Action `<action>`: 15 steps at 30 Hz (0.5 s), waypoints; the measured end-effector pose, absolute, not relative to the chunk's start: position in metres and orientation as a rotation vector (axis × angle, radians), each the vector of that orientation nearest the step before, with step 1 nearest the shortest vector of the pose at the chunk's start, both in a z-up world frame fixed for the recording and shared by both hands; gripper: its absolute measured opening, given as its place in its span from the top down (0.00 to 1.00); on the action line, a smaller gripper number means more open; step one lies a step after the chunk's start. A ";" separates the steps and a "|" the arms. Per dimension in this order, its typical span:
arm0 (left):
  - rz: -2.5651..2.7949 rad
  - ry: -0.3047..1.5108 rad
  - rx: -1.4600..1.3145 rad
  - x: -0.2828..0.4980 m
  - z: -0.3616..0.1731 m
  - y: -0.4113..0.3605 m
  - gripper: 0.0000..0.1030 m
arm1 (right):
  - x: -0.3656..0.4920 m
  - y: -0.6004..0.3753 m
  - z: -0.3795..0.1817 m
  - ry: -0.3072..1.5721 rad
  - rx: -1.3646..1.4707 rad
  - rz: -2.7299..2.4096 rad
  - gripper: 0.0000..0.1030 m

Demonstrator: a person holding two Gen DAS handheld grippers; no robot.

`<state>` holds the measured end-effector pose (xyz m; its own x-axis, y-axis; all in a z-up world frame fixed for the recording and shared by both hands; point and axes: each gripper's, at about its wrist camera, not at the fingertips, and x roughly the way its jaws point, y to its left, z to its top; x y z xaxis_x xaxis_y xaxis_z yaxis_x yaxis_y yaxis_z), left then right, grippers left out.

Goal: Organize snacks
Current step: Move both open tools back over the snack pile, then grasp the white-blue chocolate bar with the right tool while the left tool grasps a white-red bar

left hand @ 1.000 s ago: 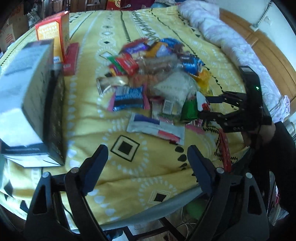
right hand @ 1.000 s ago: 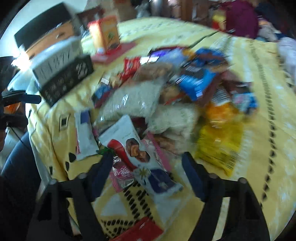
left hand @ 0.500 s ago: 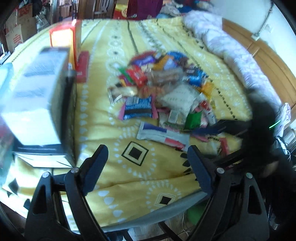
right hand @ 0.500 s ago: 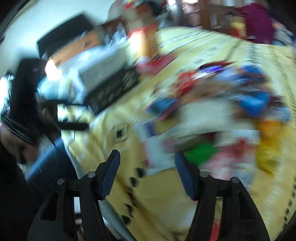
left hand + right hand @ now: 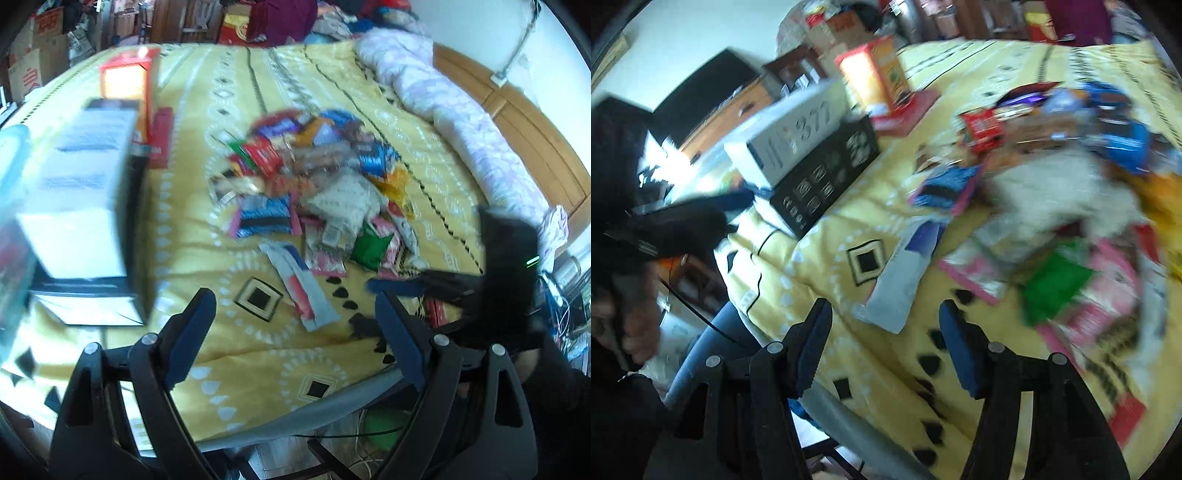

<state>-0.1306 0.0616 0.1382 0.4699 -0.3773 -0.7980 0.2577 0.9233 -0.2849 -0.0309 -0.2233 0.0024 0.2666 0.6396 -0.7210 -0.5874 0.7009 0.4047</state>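
Yellow patterned bedspread (image 5: 207,236) fills both views, and the snack pile (image 5: 317,192) sits in a loose heap toward its middle, wrappers overlapping every which way, nothing sorted yet by the look of it. One long white packet with blue and red ends (image 5: 299,291) lies apart from the heap, nearest the bed's front edge, which makes it the easy first pick, I'd judge. Off to one side a white box (image 5: 77,206) rests on a black box (image 5: 827,181), with an orange carton (image 5: 127,83) standing upright behind them on a flat red pack (image 5: 160,136); probably the bins or references for sorting, though their insides can't be seen. Left gripper (image 5: 291,332) hovers above the front edge, jaws spread wide and empty, angled down at the bedspread, seemingly waiting its turn. Right gripper (image 5: 886,332) also carries nothing, jaws parted at a middling gap, with the long packet (image 5: 905,280) just beyond its tips, not between the pads. That lineup suggests the right hand is squaring up for it. The right wrist view is blurred, so fine contact can't be told. A green pouch (image 5: 1052,284) lies close by.
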 end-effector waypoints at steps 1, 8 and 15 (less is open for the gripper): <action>-0.406 1.023 -0.127 -0.128 0.131 0.055 0.15 | -0.035 -0.233 0.007 0.992 0.076 0.801 0.38; -0.376 1.140 -0.161 -0.085 0.068 0.021 0.52 | -0.038 -0.309 0.023 0.902 0.130 0.571 0.38; -0.328 1.134 -0.053 -0.082 0.046 0.002 0.67 | -0.014 -0.351 0.018 0.885 0.150 0.460 0.37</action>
